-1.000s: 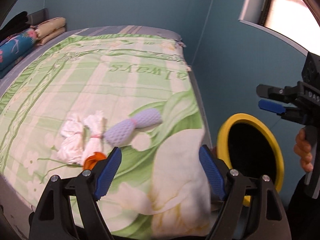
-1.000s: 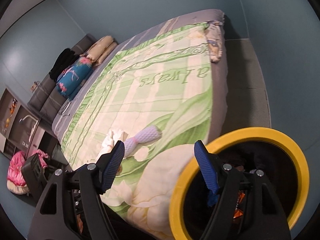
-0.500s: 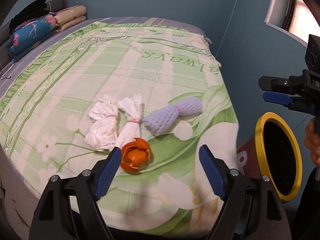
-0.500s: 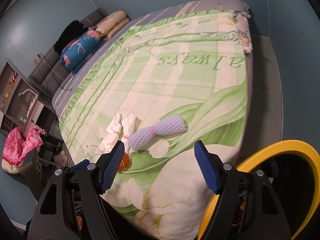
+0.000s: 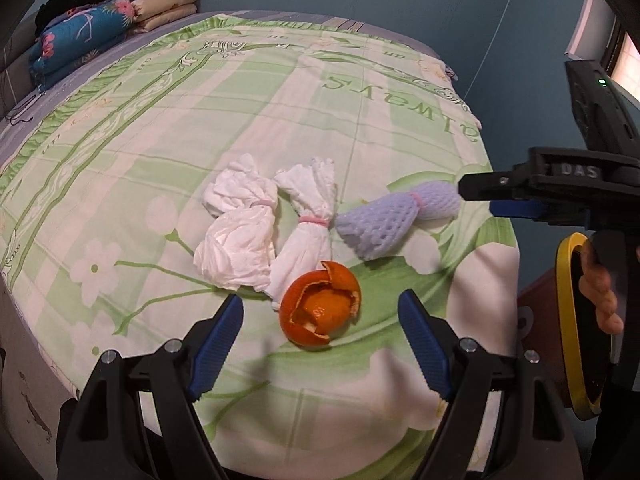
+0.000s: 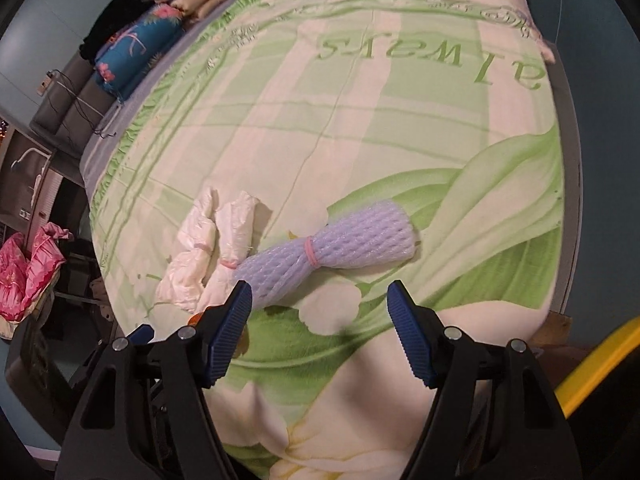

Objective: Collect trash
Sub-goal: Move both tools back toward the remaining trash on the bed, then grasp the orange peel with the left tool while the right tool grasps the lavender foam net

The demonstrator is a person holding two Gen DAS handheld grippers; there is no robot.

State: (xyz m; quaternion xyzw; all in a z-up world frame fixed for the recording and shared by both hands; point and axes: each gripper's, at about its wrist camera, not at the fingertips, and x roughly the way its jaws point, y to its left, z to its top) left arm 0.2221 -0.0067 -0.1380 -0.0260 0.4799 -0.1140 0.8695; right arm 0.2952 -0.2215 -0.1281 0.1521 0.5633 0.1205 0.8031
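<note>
Near the front edge of the green floral bedspread lies an orange peel. My left gripper hovers open just before the peel, not touching it. Behind the peel are two white tissue bundles tied with pink bands, and a purple foam net to their right. In the right wrist view my right gripper hangs just short of the foam net. Its jaws are closing with nothing between them. That right gripper also shows at the right edge of the left wrist view.
A yellow-rimmed black bin stands beside the bed at the right, behind a person's hand. Pillows and folded bedding lie at the head of the bed. A pink cloth sits on the floor at the left.
Both grippers have come down and in toward the trash on the bed. The orange peel has come into full view between the left fingers. The bin has slid toward the right edge.
</note>
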